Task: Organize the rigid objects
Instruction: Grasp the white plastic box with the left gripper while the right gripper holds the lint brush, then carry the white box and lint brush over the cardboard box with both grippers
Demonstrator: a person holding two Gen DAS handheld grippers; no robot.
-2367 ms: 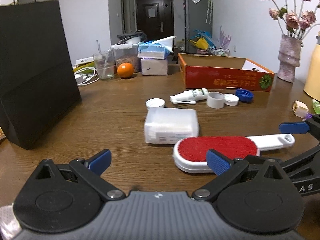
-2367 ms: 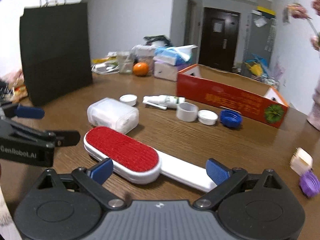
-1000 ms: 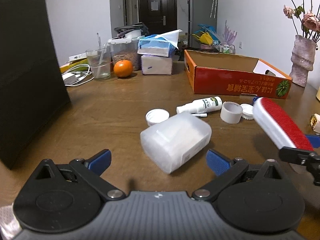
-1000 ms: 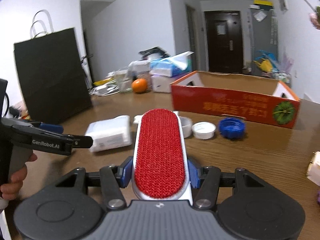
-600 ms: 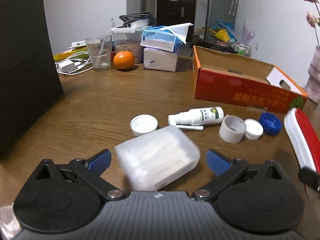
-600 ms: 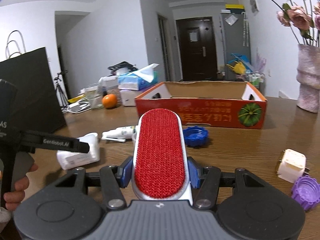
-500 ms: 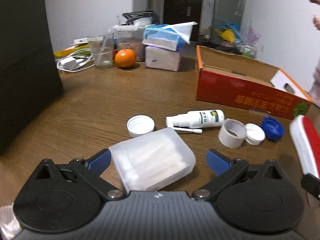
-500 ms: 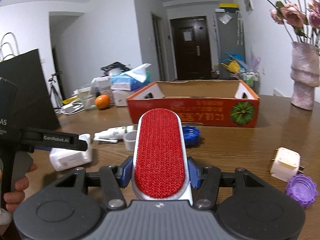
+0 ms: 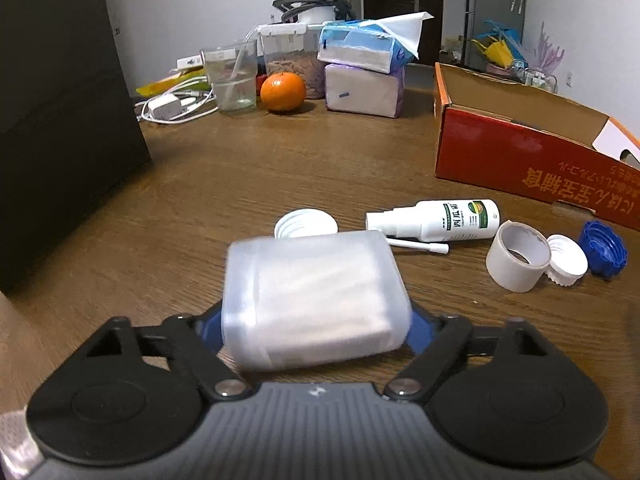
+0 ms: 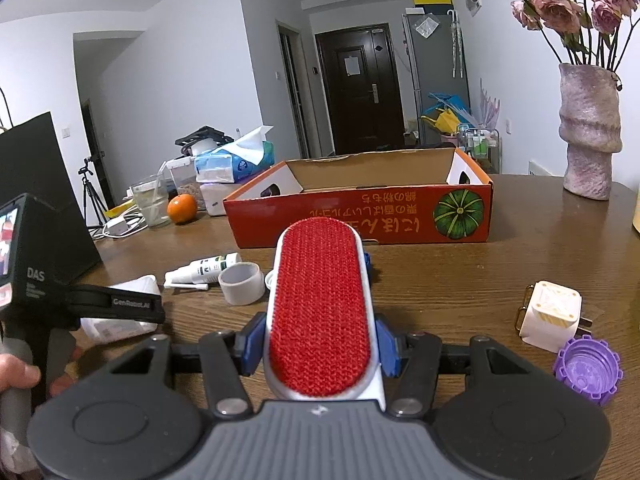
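Since a second ago the left gripper has come forward around the translucent plastic box, and its jaws are closing with the box between the blue pads, touching both sides. The right gripper stays clamped on the red lint brush, which points toward the orange cardboard box. Beyond the plastic box, a white cap, spray bottle and tape ring lie on the wooden surface.
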